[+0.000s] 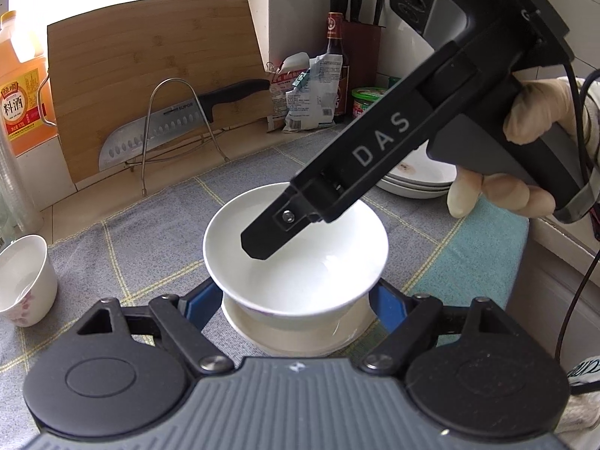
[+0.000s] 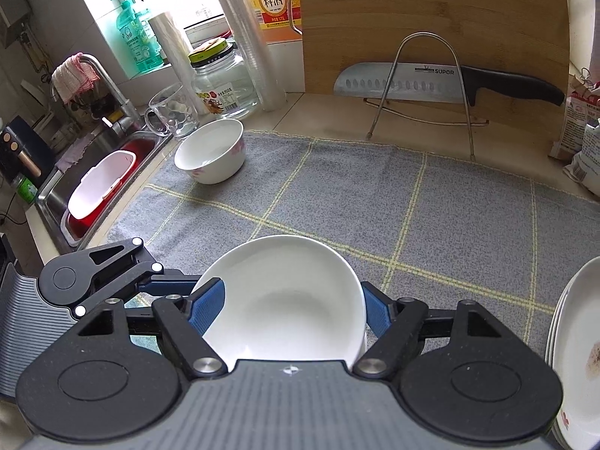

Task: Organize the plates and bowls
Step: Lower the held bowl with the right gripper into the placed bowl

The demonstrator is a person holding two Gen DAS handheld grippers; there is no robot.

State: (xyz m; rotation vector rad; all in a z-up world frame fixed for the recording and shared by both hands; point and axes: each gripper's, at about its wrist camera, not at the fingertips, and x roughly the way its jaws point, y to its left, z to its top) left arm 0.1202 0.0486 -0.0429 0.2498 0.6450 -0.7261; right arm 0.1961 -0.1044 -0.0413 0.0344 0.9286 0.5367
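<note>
A white bowl (image 1: 300, 262) sits nested in a second white bowl (image 1: 300, 341) on the grey checked cloth (image 1: 150, 247). My left gripper (image 1: 296, 300) has its blue pads against the lower bowl's sides, just under the upper bowl's flared rim. My right gripper (image 1: 258, 247), held by a gloved hand (image 1: 532, 112), reaches down from the upper right. In the right wrist view its blue pads (image 2: 208, 307) sit on either side of the upper bowl (image 2: 285, 300) at the rim, the right gripper (image 2: 290, 311) shut on it. The left gripper (image 2: 165, 288) reaches in from the left.
A stack of plates (image 1: 416, 183) stands at the right (image 2: 577, 356). A small flowered bowl (image 2: 212, 153) sits at the cloth's far left corner, near a glass mug (image 2: 172, 112) and the sink (image 2: 93, 187). A knife on a wire rack (image 2: 431, 82) leans on a cutting board behind.
</note>
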